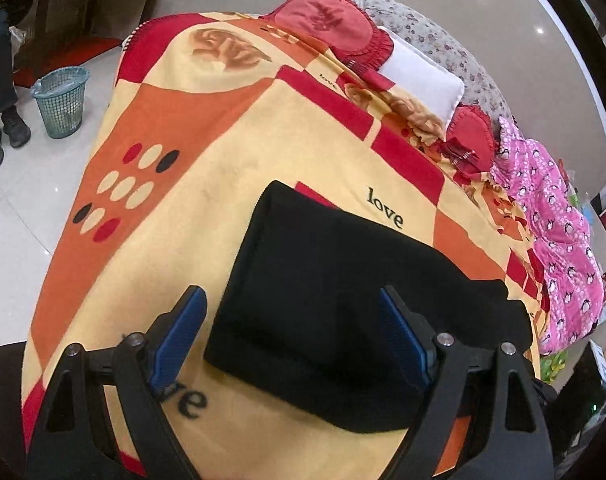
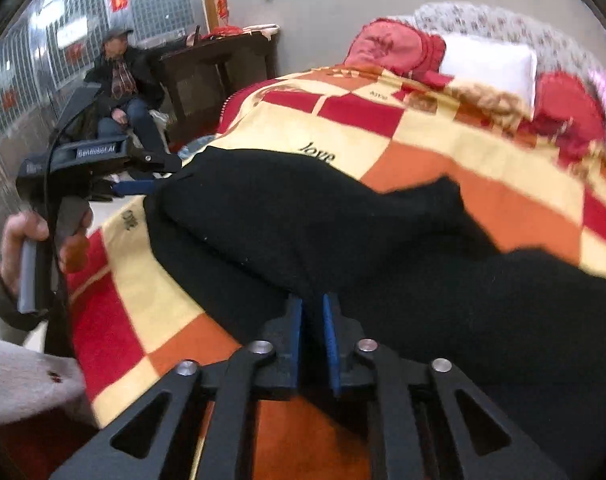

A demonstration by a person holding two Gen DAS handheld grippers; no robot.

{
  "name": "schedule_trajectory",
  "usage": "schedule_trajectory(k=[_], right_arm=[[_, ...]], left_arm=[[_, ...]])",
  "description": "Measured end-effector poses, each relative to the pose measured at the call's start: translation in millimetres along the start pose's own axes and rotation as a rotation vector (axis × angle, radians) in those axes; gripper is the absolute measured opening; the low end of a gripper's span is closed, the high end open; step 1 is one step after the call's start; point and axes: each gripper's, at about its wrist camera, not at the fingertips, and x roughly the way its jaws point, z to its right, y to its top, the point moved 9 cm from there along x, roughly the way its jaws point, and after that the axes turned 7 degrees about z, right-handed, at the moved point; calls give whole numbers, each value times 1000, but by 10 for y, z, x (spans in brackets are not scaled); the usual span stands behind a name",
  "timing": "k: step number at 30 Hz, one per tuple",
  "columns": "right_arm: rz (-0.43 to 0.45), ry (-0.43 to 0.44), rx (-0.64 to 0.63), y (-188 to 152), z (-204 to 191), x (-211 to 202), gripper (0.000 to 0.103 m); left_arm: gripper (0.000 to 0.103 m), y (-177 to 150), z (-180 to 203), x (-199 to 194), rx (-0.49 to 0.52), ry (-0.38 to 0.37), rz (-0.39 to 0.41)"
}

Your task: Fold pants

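Now the black pants (image 1: 343,300) are seen lying on the patterned bedspread (image 1: 183,128) of the bed, already doubled into a thick block, with the long axis running from the near edge of the bed away toward the pillows (image 1: 419,76). The key relation is held at the right gripper (image 2: 313,312): its blue fingers (image 2: 330,332) are pressed nearly together on a ridge of the black cloth, directly ahead of them, with the bulk of the fabric spread out in front and to the right. The left gripper (image 1: 291,324) is spread wide, nothing caught in it, and the folded block is seen beyond and between its fingertips; whether the cloth is touched cannot be told. From the right wrist view, the left gripper is seen at the far left corner of the pants, level with the bed and pointed inward, gripped by the person's hand (image 2: 23,240). The right side is judged nearer to the work, and the next fold would likely be carried over from there.
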Motion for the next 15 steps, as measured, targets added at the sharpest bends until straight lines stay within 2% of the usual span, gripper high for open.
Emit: schedule_trajectory(k=[1,2,3,5,6,7,8,9,10,11,13,15], right_arm=[[1,-1,-27,12,-45,19,61],[5,-6,-51,15,-83,43,72],[11,-20,-88,17,-133,86,76],[0,-51,-137,-3,-197,153,75],[-10,-67,-162,-5,-217,203,70],[-11,-75,-172,4,-214,228,52],[-9,-91,-176,24,-196,246,42],[-1,-97,-172,42,-179,249,30],[9,-88,-153,71,-163,234,18],[14,-65,-121,101,-146,212,9],[25,-26,-59,150,-143,142,8],[44,4,-37,196,-208,27,8]], left_arm=[[86,-5,-10,23,-2,-2,-4],[86,-16,-6,46,-4,-4,-11],[86,-23,12,79,-5,-14,-19],[86,-29,50,99,-5,-34,-20],[86,-23,69,104,-2,-39,-15],[86,-13,105,106,7,-51,-9],[85,-5,134,108,18,-56,-6],[76,7,161,102,33,-58,0],[58,17,198,93,56,-59,4],[49,18,225,96,76,-56,-2],[33,32,270,63,123,-54,-10],[28,60,315,-34,139,-76,-1]])
